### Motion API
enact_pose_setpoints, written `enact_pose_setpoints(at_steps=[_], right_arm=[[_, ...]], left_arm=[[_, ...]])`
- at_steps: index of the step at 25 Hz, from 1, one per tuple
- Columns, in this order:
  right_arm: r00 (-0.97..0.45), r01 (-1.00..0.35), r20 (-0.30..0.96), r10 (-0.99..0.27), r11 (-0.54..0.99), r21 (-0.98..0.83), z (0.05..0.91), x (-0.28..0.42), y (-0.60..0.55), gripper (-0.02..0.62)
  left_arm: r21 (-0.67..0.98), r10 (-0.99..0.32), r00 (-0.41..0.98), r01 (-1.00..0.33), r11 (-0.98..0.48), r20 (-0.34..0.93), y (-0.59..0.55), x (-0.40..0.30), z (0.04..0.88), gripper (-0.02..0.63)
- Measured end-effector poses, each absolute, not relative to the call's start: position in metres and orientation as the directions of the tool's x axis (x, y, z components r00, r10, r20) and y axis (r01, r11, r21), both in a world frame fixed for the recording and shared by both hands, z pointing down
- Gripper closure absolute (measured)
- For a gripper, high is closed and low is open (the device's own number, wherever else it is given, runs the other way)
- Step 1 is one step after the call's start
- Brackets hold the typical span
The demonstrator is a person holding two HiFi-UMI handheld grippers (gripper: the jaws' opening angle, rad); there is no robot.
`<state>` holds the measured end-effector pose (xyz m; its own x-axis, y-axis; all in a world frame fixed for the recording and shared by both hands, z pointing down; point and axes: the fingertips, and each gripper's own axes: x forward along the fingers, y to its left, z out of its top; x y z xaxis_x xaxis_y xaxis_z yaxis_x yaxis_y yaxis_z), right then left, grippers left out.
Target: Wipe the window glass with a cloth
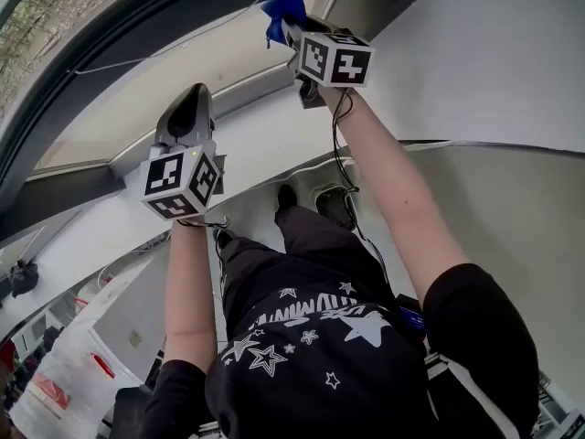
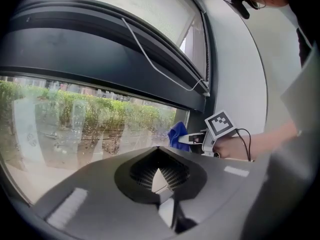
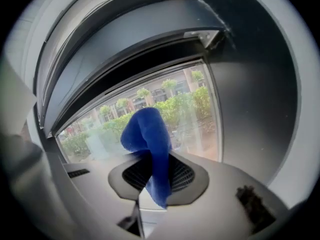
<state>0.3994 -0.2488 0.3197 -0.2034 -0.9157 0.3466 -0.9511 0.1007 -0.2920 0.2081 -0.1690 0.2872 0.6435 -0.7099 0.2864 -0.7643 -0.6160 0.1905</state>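
Window glass (image 2: 90,124) fills the left of the scene, with green hedges and paving showing beyond it under a dark frame (image 2: 100,59) that a thin white cord (image 2: 150,59) crosses. The left gripper (image 1: 190,108), raised toward the pane on a bare forearm, has its jaws pressed together with nothing between them; in the left gripper view the ribbed pads (image 2: 172,174) meet at the middle. Below, the head view looks down on the person's black shirt (image 1: 320,355), printed with white stars. Further right, the blue cloth (image 3: 150,149) is pinched in the clenched right gripper (image 1: 289,27), one end bunched above the jaws and the other hanging down between them. Seen from the left gripper view, the cloth is held up at the pane's lower right corner, close against the glass beside the dark upright of the frame; whether it actually touches the glass cannot be told. A plain white wall (image 1: 494,62) closes the scene on the right.
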Motion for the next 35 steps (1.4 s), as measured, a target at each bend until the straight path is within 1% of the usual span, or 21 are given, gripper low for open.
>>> enact_pose_setpoints(at_steps=[5, 10, 13, 17, 21, 25, 30, 35], right_arm=[[-0.109, -0.966, 0.347, -0.932, 0.018, -0.257, 0.318, 0.435, -0.242, 0.520], [-0.068, -0.967, 0.361, -0.930, -0.029, -0.255, 0.324, 0.445, -0.238, 0.520], [-0.080, -0.967, 0.369, -0.926, -0.018, -0.255, 0.326, 0.433, -0.241, 0.520], [-0.099, -0.973, 0.385, -0.918, 0.009, -0.229, 0.325, 0.393, -0.226, 0.520], [-0.154, -0.975, 0.418, -0.895, 0.070, -0.210, 0.336, 0.327, -0.214, 0.520], [-0.259, -0.960, 0.447, -0.856, 0.179, -0.214, 0.349, 0.228, -0.210, 0.520], [-0.426, -0.905, 0.463, -0.777, 0.362, -0.225, 0.354, 0.091, -0.204, 0.520], [-0.541, -0.841, 0.453, -0.709, 0.478, -0.255, 0.359, -0.025, -0.199, 0.520]], left_arm=[[0.197, -0.687, 0.672, -0.739, -0.644, 0.275, -0.165, 0.235, 0.287, 0.598], [0.214, -0.684, 0.673, -0.739, -0.639, 0.282, -0.163, 0.229, 0.298, 0.597], [0.221, -0.703, 0.658, -0.753, -0.620, 0.271, -0.163, 0.209, 0.297, 0.597], [0.235, -0.717, 0.645, -0.764, -0.600, 0.266, -0.163, 0.161, 0.298, 0.598], [0.252, -0.757, 0.599, -0.800, -0.545, 0.262, -0.165, 0.088, 0.299, 0.597], [0.281, -0.800, 0.536, -0.839, -0.466, 0.271, -0.163, -0.001, 0.300, 0.598], [0.276, -0.847, 0.440, -0.889, -0.364, 0.298, -0.151, -0.100, 0.309, 0.598], [0.274, -0.863, 0.389, -0.911, -0.308, 0.322, -0.139, -0.175, 0.321, 0.598]])
